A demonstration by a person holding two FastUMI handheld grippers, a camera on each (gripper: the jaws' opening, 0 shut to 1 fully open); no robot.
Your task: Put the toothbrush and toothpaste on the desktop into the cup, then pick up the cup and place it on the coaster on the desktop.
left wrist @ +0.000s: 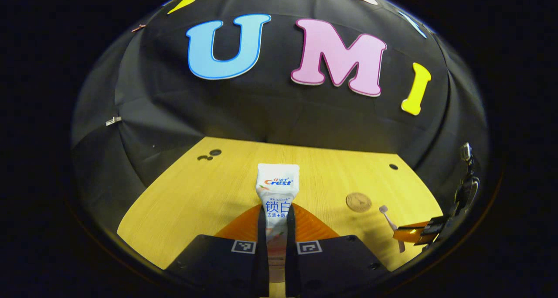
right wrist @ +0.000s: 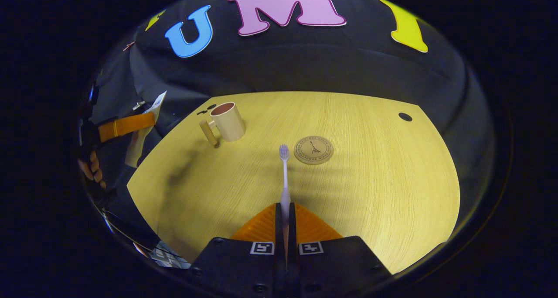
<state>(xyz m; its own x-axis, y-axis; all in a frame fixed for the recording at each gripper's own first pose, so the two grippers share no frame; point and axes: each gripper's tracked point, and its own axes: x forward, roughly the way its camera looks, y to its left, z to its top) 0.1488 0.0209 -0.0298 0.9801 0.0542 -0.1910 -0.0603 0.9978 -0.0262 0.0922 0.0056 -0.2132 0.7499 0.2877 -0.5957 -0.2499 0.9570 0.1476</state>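
Between left jaws: soft paste (left wrist: 277, 189), gripped mid-tube, may squish. Right jaws pinch stiff, light brush (right wrist: 285, 180) w/ handle end held.

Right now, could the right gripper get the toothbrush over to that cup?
Probably yes. The right gripper is shut on the toothbrush, and bare desktop lies between it and the upright, open cup.

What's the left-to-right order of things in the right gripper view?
Other gripper with the toothpaste at the far left → cup → toothbrush, held in this view's own gripper → coaster → small dark hole in the desktop.
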